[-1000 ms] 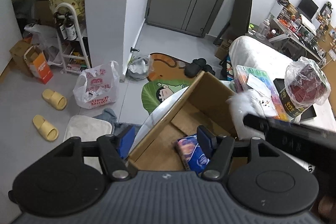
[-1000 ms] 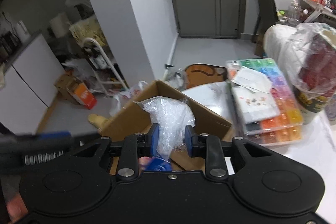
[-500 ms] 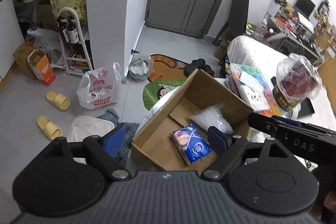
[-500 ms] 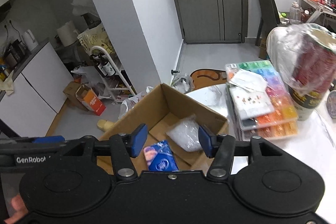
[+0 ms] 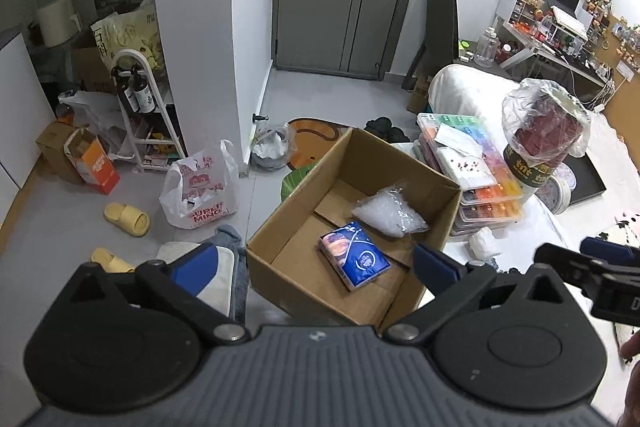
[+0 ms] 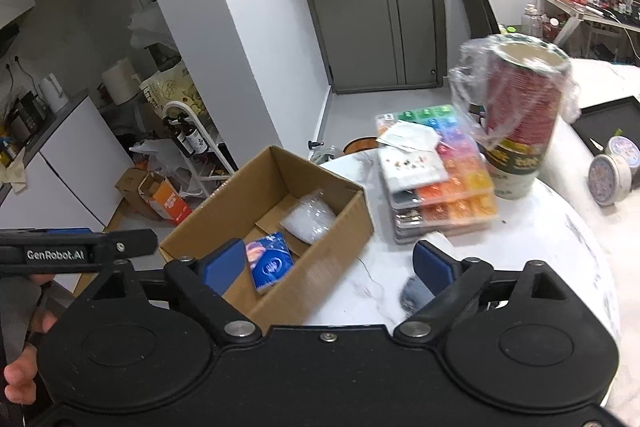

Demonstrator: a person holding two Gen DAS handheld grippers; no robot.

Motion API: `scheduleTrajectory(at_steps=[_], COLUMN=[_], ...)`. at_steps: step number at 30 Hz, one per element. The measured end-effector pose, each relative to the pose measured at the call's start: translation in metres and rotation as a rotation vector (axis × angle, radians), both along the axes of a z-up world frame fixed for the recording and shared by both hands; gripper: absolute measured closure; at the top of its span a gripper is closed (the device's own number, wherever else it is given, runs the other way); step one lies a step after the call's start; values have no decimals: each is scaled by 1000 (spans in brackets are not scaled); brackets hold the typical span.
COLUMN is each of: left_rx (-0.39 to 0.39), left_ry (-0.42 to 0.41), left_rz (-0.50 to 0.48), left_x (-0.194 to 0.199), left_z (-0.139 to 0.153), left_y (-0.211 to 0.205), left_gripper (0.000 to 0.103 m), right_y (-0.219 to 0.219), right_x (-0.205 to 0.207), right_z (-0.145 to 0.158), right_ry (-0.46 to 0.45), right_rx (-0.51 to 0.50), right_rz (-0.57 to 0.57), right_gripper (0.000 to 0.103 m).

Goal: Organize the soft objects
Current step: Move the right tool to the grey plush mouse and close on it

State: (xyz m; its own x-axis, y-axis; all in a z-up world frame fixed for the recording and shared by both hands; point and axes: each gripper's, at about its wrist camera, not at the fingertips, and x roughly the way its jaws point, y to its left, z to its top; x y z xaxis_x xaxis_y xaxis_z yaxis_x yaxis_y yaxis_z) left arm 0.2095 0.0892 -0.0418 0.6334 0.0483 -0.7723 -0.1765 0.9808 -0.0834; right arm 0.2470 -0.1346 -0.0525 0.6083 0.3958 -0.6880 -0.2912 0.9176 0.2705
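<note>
An open cardboard box (image 5: 436, 183) (image 6: 344, 223) stands on the white table's left edge. Inside lie a blue tissue pack (image 5: 354, 255) (image 6: 272, 259) and a clear crumpled plastic bag (image 5: 390, 213) (image 6: 308, 219). My left gripper (image 5: 316, 263) is open and empty, above and in front of the box. My right gripper (image 6: 330, 263) is open and empty, above the box's near right corner. A small white soft lump (image 5: 482, 243) and a grey soft thing (image 6: 414, 295) lie on the table right of the box.
Stacked colourful bead cases (image 5: 476, 171) (image 6: 440, 183) sit right of the box. A tall tin wrapped in plastic (image 5: 540, 143) (image 6: 520, 119) stands behind them, and a round tin (image 6: 614, 173) further right. The floor on the left holds bags, slippers and a rack.
My right gripper let the plastic bag go into the box, opened and pulled back to the right. My left gripper opened wider and drew back and up.
</note>
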Motion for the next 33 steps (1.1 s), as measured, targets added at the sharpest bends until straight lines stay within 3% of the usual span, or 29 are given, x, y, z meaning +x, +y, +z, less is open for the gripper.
scheduleTrajectory(at_steps=[8,18,24,33], left_rx=[14,29,69,70], left_ry=[-35,-35,-20,-29], left_rz=[-27,-118,-128,-142], left_x=[-21,-40,-49,-60], left_z=[8,8,2,-6], left_y=[-18,-52,-71,-92], left_gripper=[0,0,0,0], right_y=[-40,-77,-102,-130], right_x=[-23,-45,-54,-59], right_z=[7,2,-9,-36], right_ry=[-35,-52,-52,-39], right_rx=[26,37,49,105], right_rz=[-22,-27,-46,-90], right_gripper=[1,0,0,0])
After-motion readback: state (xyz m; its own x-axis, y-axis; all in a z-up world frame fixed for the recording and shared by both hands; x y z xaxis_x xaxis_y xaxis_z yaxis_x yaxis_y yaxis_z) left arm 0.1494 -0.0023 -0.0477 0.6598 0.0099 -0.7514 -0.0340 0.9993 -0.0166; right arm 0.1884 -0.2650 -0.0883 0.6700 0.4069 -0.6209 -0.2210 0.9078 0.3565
